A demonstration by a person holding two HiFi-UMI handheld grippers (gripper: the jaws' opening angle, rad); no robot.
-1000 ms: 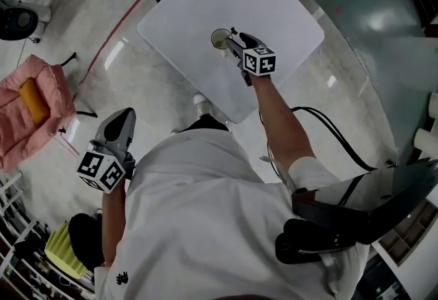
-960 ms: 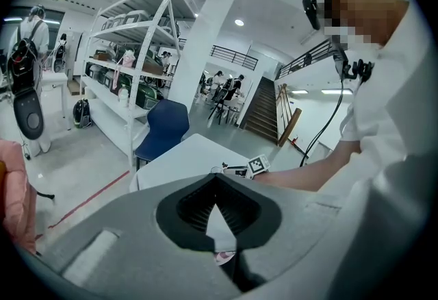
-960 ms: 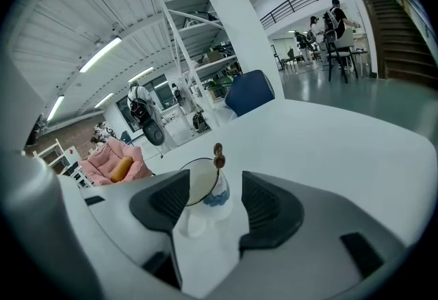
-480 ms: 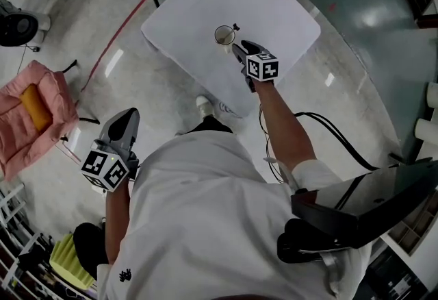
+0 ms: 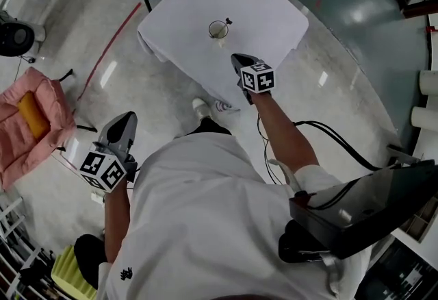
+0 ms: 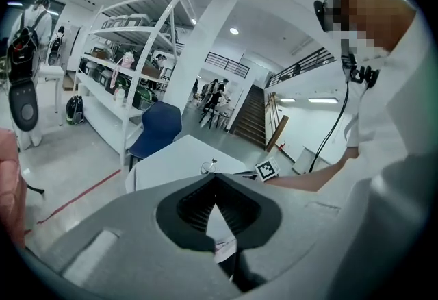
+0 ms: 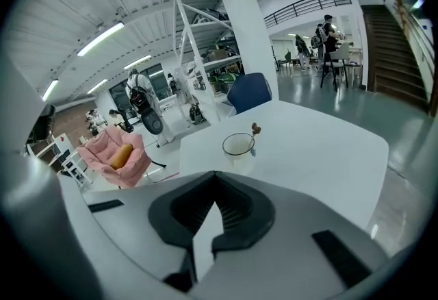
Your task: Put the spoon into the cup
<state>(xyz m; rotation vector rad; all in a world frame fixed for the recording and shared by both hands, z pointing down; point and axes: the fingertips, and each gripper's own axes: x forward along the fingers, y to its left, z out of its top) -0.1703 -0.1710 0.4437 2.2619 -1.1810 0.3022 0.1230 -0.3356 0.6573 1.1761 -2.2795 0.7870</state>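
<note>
White table (image 5: 274,4) is carrying the cup (image 5: 218,30) in the head view, with the spoon (image 5: 228,20) standing inside the cup. The right gripper (image 5: 237,57) is hovering near the cup, and the left gripper (image 5: 126,116) is hanging well apart from it. Left gripper view: its jaws are sitting together, empty. Right gripper view: its jaws are sitting together, empty, facing the cup.

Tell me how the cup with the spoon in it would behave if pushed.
The cup looks small and light, so it would probably slide easily on the smooth white table. The spoon leans on its rim, handle sticking out above, so a high push might tip it.
</note>
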